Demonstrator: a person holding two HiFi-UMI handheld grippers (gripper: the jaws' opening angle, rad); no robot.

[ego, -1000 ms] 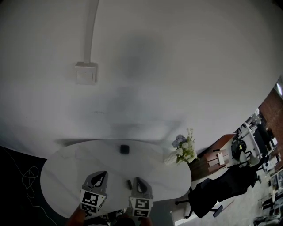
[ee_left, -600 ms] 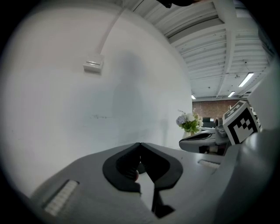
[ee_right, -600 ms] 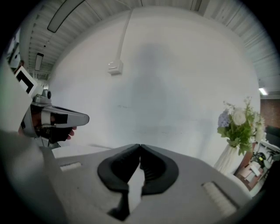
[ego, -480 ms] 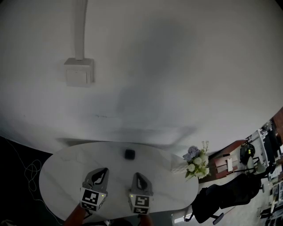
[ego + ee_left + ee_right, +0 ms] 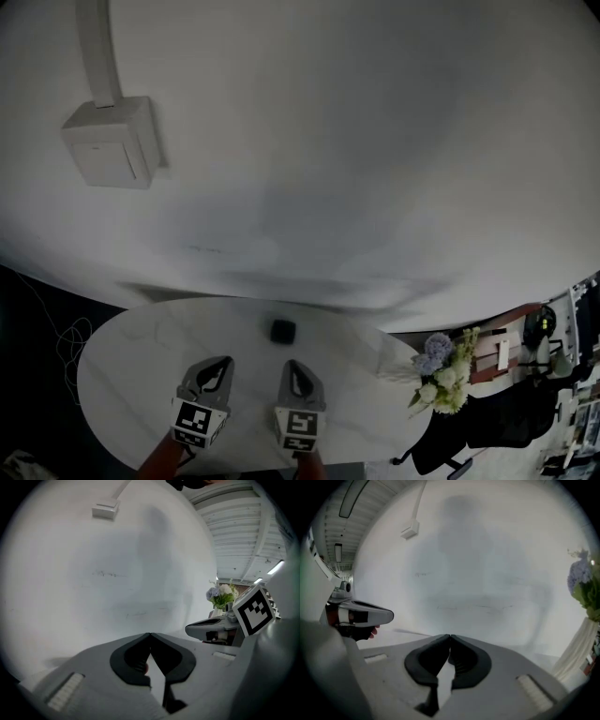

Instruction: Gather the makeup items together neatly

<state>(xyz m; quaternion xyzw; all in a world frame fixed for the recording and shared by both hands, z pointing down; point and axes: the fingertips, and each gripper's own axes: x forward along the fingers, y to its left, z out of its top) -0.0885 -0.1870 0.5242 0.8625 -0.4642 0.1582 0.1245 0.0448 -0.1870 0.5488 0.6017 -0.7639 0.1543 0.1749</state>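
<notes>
Desk [image 5: 122, 375]: white, oval and faintly veined; it was set close against a pale wall [image 5: 356, 141].
Makeup item: one small dark piece [image 5: 282, 330] was noted on the desk, toward the wall-side edge. It lay ahead of both claws and apart from them. Its kind could not be made out.
Left claw [image 5: 223, 361]: held low over the near part of the desk. The jaw tips were seen pressed together, with nothing clamped between them.
Right claw [image 5: 292, 365]: held just beside the left one and pointed the same way. The jaws were closed tip to tip and nothing was gripped.
Flowers [image 5: 442, 370]: a pale bunch with blue heads was seen at the desk's right end.
Wall box [image 5: 108, 141]: a white square box was fixed high on the left, fed by a conduit [image 5: 94, 47] from above.
Floor: a thin cable [image 5: 64, 342] was seen looped to the left of the desk.
</notes>
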